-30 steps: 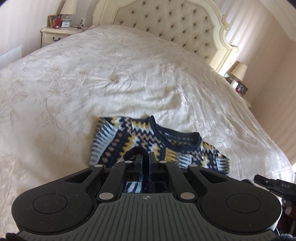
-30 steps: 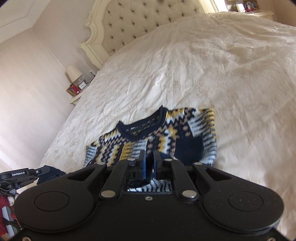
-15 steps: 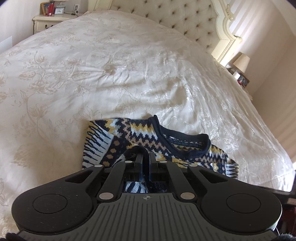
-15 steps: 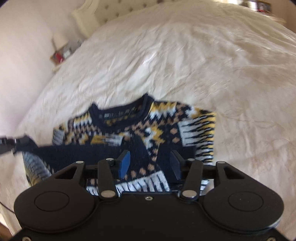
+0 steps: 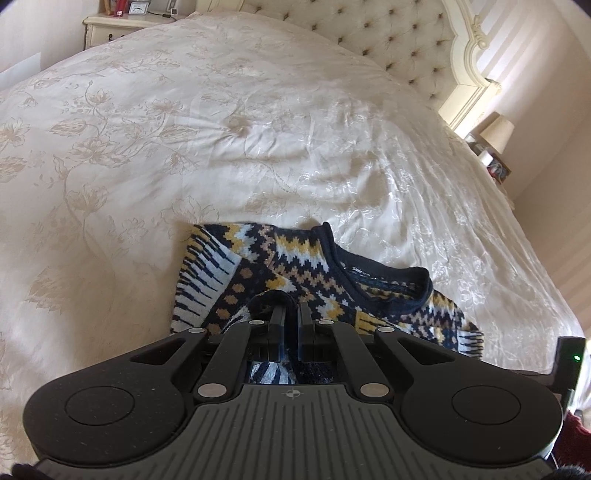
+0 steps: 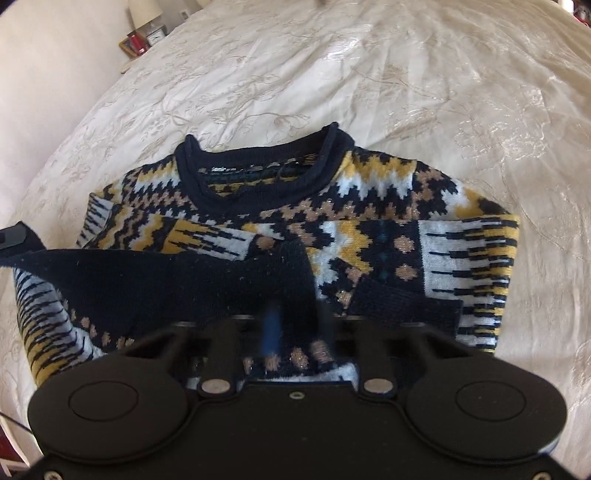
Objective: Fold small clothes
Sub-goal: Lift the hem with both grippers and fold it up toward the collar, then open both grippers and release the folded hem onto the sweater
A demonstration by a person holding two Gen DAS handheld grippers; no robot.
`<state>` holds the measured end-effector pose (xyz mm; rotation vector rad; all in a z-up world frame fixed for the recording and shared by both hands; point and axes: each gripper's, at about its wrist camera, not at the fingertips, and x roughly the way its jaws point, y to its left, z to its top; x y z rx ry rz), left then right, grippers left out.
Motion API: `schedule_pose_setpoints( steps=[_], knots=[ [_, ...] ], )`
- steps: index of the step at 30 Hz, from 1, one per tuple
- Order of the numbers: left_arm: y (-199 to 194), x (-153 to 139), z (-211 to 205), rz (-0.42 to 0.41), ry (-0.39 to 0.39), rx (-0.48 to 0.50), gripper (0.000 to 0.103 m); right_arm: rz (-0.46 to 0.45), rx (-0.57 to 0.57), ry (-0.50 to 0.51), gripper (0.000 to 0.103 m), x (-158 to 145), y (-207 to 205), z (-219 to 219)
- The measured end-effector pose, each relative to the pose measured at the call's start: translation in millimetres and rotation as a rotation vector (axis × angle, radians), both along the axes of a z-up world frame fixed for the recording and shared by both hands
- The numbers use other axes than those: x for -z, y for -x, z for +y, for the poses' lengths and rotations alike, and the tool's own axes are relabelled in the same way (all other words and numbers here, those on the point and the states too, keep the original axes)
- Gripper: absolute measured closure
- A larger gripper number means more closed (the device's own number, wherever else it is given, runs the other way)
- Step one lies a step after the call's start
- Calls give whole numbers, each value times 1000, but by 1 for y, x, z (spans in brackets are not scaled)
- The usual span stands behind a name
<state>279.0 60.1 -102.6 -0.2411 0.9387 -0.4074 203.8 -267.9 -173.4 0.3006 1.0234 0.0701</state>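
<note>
A small navy, yellow and white patterned sweater (image 6: 369, 229) lies on the cream bedspread (image 6: 406, 92), collar toward the headboard. Its navy hem (image 6: 177, 280) is lifted and folded up over the body. My left gripper (image 5: 291, 314) is shut on the hem's edge and holds it raised above the sweater (image 5: 295, 258). My right gripper (image 6: 295, 325) is blurred, its jaws apart around the hem fabric, which sags between them. The left gripper's tip (image 6: 14, 236) shows at the left edge of the right wrist view.
The tufted headboard (image 5: 388, 37) is at the far end of the bed. A nightstand (image 5: 122, 26) stands at the far left, a lamp (image 5: 498, 129) at the far right. The bed edge drops off on the right (image 5: 546, 295).
The right gripper opened and moved forward and lower over the sweater. The left gripper stayed shut on the hem and carried it toward the collar.
</note>
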Motion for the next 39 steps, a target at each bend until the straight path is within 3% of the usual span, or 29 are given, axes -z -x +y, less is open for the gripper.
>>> schedule_pose_setpoints(
  steps=[4, 8, 11, 15, 20, 21, 23, 28, 34, 39],
  knots=[
    [2, -6, 4, 7, 20, -15, 98, -99, -8, -9, 93, -26, 23, 2],
    [-11, -19, 2, -22, 42, -15, 98, -214, 78, 26, 94, -63, 40, -10],
    [-35, -15, -8, -9, 64, -14, 98, -251, 155, 47, 94, -76, 32, -28],
    [-71, 8, -34, 26, 14, -7, 97, -218, 172, 89, 94, -66, -1, -43],
    [-106, 45, -43, 156, -20, -60, 92, -116, 167, 129, 93, -34, -37, -45],
    [-108, 47, -43, 157, -27, -71, 91, -103, 167, 137, 93, -29, -42, -44],
    [-110, 42, -39, 115, -59, -96, 79, -85, 170, 143, 93, -23, -41, -44],
    [-111, 31, -32, 67, -115, -78, 76, -63, 181, 158, 93, -14, -42, -46],
    [-93, 33, -53, 28, -213, 57, 74, -61, 181, 168, 93, -12, -46, -43],
    [-85, 58, -78, 16, -336, 180, 74, -58, 179, 176, 93, -11, -49, -43]
  ],
)
